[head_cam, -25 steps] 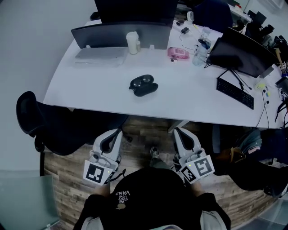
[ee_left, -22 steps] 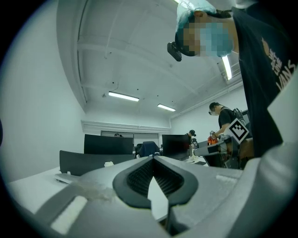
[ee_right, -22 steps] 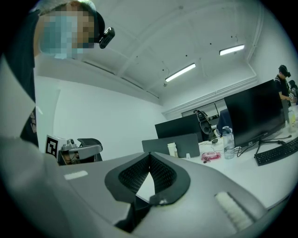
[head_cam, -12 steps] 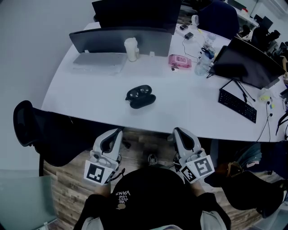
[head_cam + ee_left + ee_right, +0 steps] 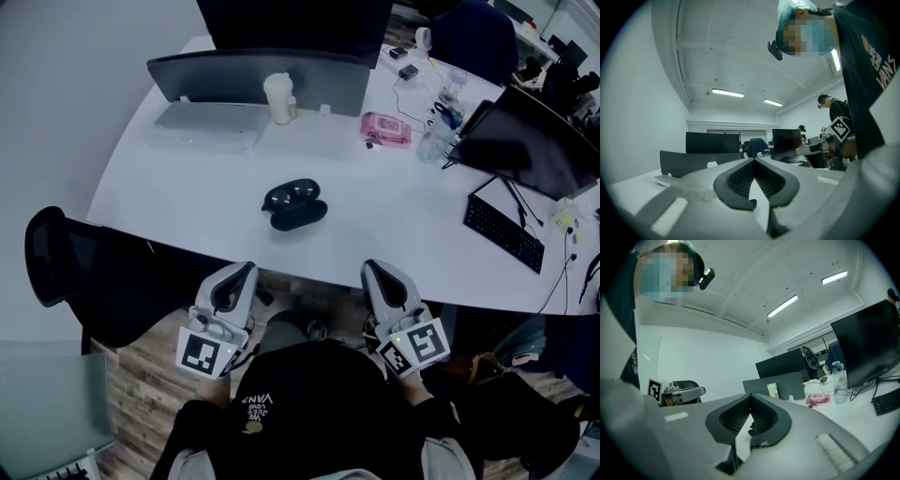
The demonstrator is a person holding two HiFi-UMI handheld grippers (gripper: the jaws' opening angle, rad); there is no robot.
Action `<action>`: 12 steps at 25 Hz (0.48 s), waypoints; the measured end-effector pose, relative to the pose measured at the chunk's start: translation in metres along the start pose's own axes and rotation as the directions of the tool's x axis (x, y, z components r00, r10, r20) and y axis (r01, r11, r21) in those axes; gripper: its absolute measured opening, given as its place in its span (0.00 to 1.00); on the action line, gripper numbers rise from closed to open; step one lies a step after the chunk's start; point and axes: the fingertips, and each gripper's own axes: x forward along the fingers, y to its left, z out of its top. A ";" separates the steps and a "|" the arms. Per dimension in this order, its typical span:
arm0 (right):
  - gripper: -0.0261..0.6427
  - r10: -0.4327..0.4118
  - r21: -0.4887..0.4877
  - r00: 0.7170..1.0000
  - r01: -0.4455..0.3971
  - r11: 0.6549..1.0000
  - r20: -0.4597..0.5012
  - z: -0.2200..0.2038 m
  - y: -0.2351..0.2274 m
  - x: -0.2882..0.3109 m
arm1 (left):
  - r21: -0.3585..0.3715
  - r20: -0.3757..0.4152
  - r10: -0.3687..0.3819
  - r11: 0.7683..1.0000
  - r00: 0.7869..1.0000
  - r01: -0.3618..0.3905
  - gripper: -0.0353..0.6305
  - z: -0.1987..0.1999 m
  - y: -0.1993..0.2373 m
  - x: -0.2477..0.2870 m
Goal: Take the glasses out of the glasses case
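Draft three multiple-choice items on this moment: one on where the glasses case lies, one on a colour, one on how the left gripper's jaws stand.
1. Where is the glasses case?
A. On the white table
B. On the floor
C. On the chair seat

2. What colour is the packet near the water bottle?
A. Green
B. Pink
C. Yellow

3. How do the left gripper's jaws stand?
A. Wide apart
B. Closed on the case
C. Together, nothing between them

Answers:
1 A: the head view shows the dark case lying mid-table, well in from the near edge.
2 B: the packet is plainly pink against the white top.
3 C: the left gripper view shows the tips meeting, with only the room beyond them.
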 end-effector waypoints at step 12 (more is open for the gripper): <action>0.04 -0.043 0.021 0.999 0.044 0.999 -0.018 -0.001 -0.021 0.021 | 0.028 0.005 -0.010 1.000 1.000 0.009 0.06 -0.010 0.033 0.042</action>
